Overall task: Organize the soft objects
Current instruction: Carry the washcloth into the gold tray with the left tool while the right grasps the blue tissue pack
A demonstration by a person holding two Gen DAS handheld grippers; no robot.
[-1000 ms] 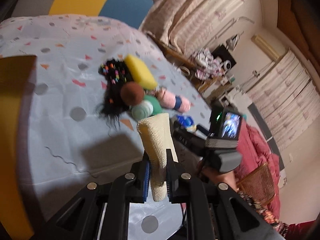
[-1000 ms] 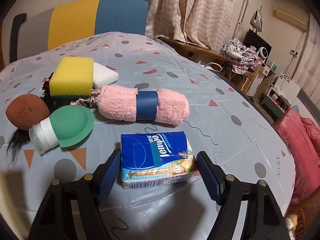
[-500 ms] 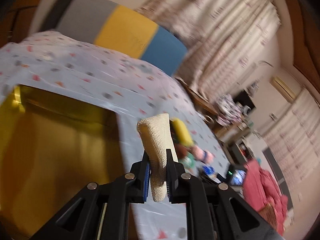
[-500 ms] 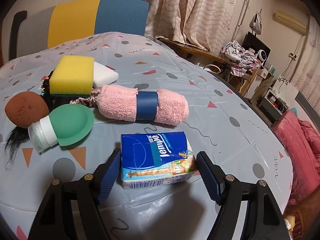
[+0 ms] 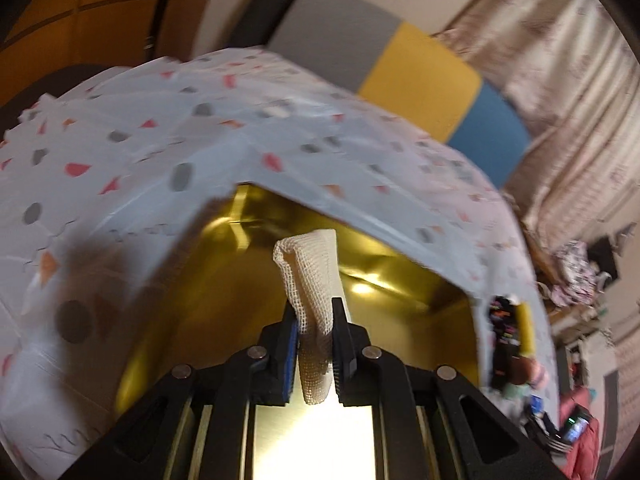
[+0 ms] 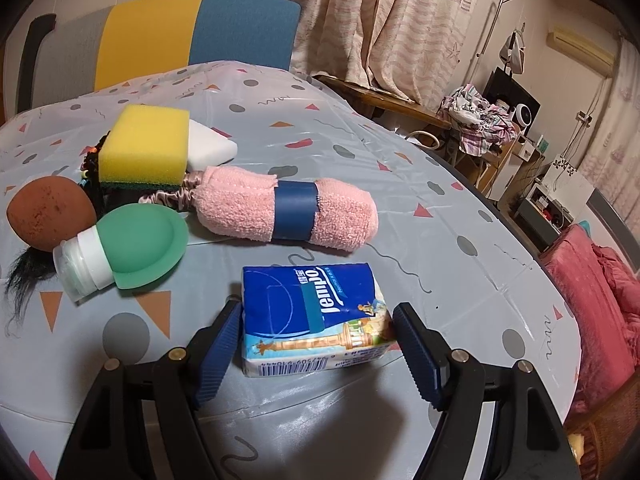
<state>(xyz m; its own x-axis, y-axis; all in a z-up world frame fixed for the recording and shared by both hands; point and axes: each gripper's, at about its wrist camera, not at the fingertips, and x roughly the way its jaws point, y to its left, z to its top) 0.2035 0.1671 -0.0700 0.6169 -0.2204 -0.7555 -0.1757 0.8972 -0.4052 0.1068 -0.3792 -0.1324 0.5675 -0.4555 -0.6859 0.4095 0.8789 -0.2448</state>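
In the left wrist view, a gold, glossy rectangular bin (image 5: pixel 224 280) is seen sunk below the patterned tablecloth (image 5: pixel 160 168); its far rim runs as an angled edge across the middle of the frame, and its right wall ends near the right centre. Open room is left inside the bin on both sides of the gripper. The left gripper (image 5: pixel 315 320) is clenched on a cream mesh roll (image 5: pixel 310 272), pinched near its lower end. The roll is held above the bin's inside, its long axis running up the frame, the free, folded end pointing to the upper centre. Its surface is an open woven net, soft and slightly crumpled.

In the right wrist view, the right gripper (image 6: pixel 318 334) is spread wide, with a blue tissue pack (image 6: pixel 316 312) lying flat on the tablecloth between its ribbed blue pads; whether the pads touch the pack cannot be told. The pack's long axis runs from the lower part towards the centre of the frame. Bare cloth is left to the right, up to the table's curved edge. At the upper left a pink rolled towel (image 6: pixel 280 212) with a blue band, a yellow sponge (image 6: pixel 144 148), a white block (image 6: pixel 210 146), a green cap (image 6: pixel 142 240) on a small bottle and a brown ball (image 6: pixel 50 216) are crowded together, touching.
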